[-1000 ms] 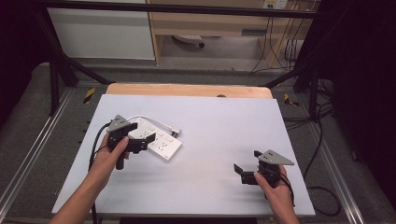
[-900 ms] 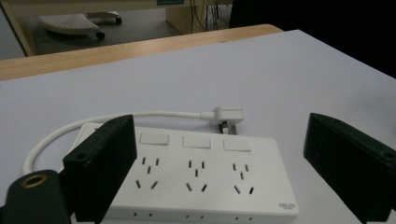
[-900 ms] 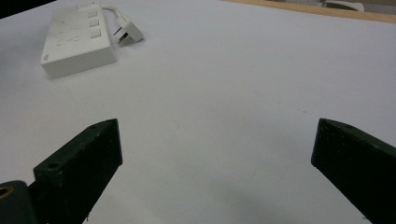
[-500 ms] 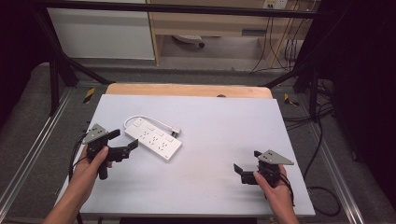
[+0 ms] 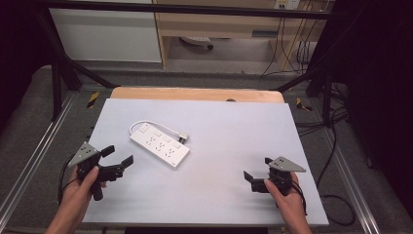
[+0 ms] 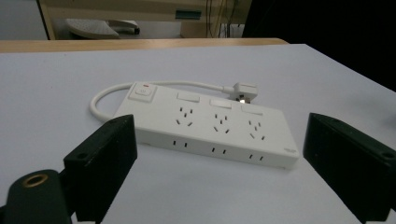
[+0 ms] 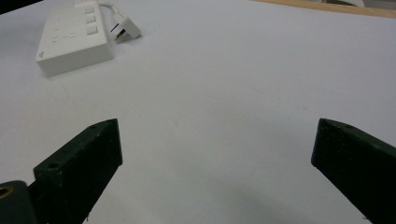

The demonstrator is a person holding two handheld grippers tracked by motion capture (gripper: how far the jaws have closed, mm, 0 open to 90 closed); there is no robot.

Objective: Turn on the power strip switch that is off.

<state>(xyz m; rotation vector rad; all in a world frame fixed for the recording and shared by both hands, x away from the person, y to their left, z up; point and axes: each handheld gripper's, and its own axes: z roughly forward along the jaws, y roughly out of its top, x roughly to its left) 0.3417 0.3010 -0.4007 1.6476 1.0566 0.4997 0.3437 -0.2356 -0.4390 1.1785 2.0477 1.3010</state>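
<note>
A white power strip (image 5: pixel 159 145) lies flat on the pale table (image 5: pixel 229 122), left of centre, its cord looped round the far end and its plug (image 5: pixel 184 137) resting beside it. My left gripper (image 5: pixel 120 155) is held open just left of and nearer than the strip, apart from it. In the left gripper view the strip (image 6: pixel 210 123) lies straight ahead beyond the wide-apart jaws, nothing between them. My right gripper (image 5: pixel 258 169) is open near the front right of the table, over bare surface. In the right gripper view the strip (image 7: pixel 74 35) and plug (image 7: pixel 126 28) sit far off at upper left.
A wooden strip (image 5: pixel 195 93) runs along the table's far edge. Metal rails (image 5: pixel 36 146) flank both sides, with cables (image 5: pixel 336 141) on the floor at the right. Cabinets (image 5: pixel 107 34) stand beyond the table.
My left gripper has drawn back from the power strip's left end, moving left and toward the front edge. The strip stays put. The right gripper has not moved.
</note>
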